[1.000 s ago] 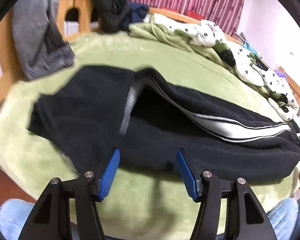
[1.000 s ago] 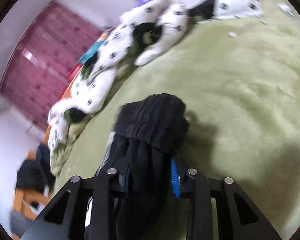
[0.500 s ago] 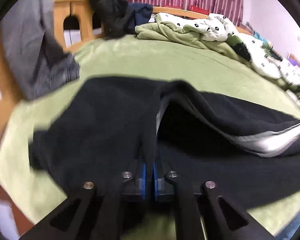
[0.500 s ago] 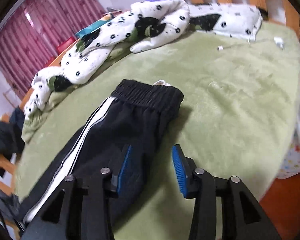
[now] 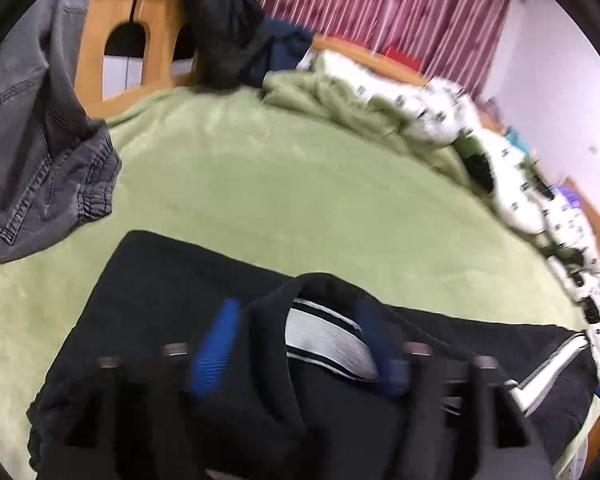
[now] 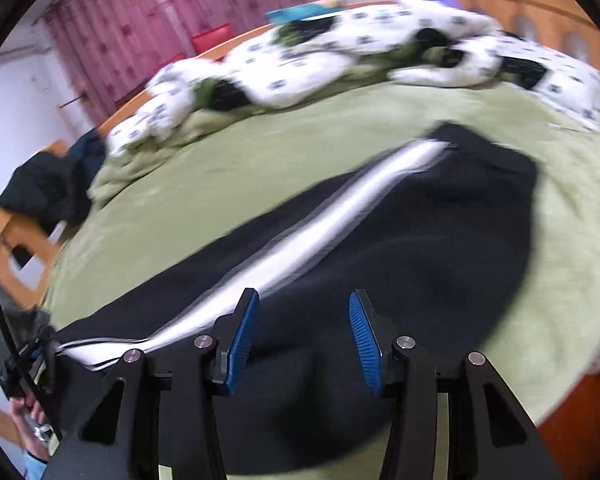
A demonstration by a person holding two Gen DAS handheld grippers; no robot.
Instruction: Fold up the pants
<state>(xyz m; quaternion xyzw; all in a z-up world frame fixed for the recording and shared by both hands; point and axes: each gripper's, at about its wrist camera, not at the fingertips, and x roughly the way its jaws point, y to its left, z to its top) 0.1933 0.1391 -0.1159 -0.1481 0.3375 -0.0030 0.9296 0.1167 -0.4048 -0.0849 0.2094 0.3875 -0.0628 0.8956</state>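
The black track pants with a white side stripe (image 6: 380, 232) lie across the green plush bedspread (image 5: 300, 184) — left gripper (image 5: 300, 344) opening over a fold, right gripper (image 6: 304, 332) apart, empty.

Black pants (image 6: 400, 240) with white stripe on green blanket (image 5: 300, 184).

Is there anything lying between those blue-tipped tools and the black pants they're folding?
Nothing visible. Both tools are right over the black pants on the green blanket. The left tool is opening with a fold of the fabric between its tips; the right tool stands open above the cloth.
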